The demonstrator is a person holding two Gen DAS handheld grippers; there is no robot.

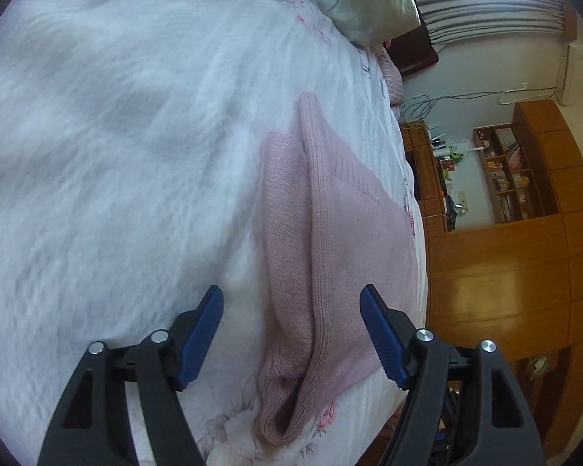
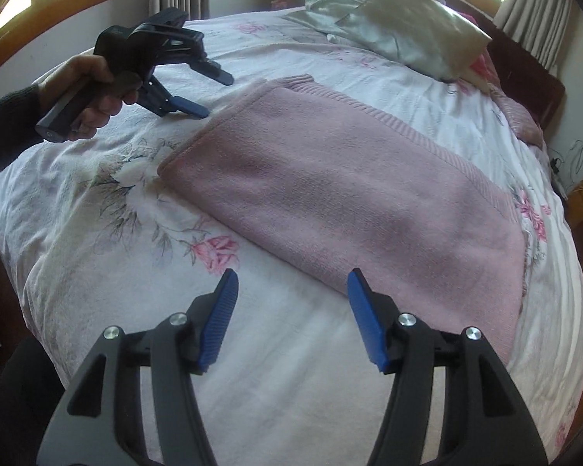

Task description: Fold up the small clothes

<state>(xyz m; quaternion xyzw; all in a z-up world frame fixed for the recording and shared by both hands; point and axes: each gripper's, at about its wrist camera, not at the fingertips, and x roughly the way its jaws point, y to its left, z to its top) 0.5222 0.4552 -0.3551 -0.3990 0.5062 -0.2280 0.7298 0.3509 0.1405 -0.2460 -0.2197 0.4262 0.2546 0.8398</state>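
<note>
Lying flat on the bed (image 2: 291, 369), the pink sweater (image 2: 330, 178) runs diagonally from far-left to near-right. Your left gripper (image 2: 213, 93) hovers spread and empty beside its far-left end; your right gripper (image 2: 291, 318), also spread and empty, sits at the near edge.

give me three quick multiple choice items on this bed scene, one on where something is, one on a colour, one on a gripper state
1. Where does the pink sweater lie?
A. on the floral bedspread
B. on the floor
C. on a chair

2. What colour are the pads of the right gripper?
A. red
B. blue
C. yellow

3. How is the left gripper set?
A. shut on the sweater
B. shut on a pillow
C. open, holding nothing

Answers: 1 A, the sweater lies flat on the bedspread. 2 B, both pads show blue. 3 C, its jaws stand apart beside the sweater's edge.
</note>
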